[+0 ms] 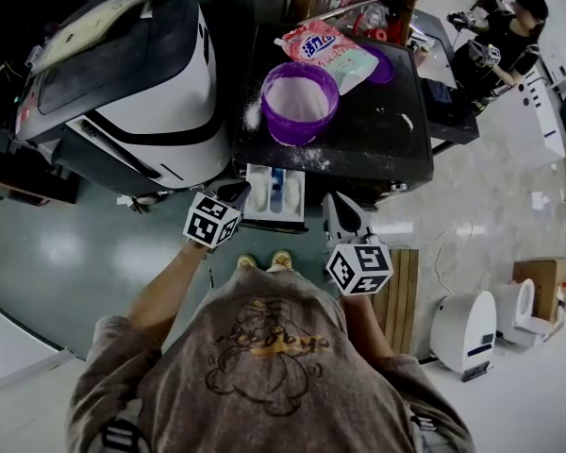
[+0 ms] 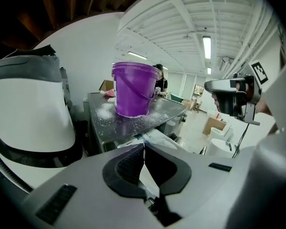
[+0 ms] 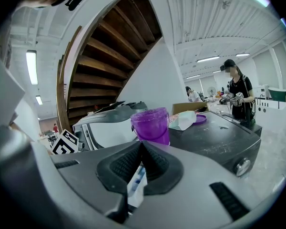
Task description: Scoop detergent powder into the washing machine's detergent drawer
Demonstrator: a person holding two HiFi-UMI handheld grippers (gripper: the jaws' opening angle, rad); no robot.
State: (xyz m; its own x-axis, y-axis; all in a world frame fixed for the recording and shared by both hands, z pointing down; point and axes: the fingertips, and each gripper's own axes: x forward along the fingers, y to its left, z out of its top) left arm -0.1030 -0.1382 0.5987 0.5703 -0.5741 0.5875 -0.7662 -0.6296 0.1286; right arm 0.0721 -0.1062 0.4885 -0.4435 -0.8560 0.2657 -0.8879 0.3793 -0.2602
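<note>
A purple bucket of white powder stands on the washing machine's black top, with spilled powder around it. Behind it lie a pink-and-green detergent bag and a purple lid. The white detergent drawer is pulled out at the machine's front. My left gripper hangs just left of the drawer and my right gripper just right of it. Both are shut with nothing held. The bucket shows beyond the left gripper. The bucket also stands past the right gripper, with the drawer below.
A large white and dark grey machine stands left of the washer. A cardboard box sits behind the bag. A person works at a table at the far right. White appliances stand on the floor at the right.
</note>
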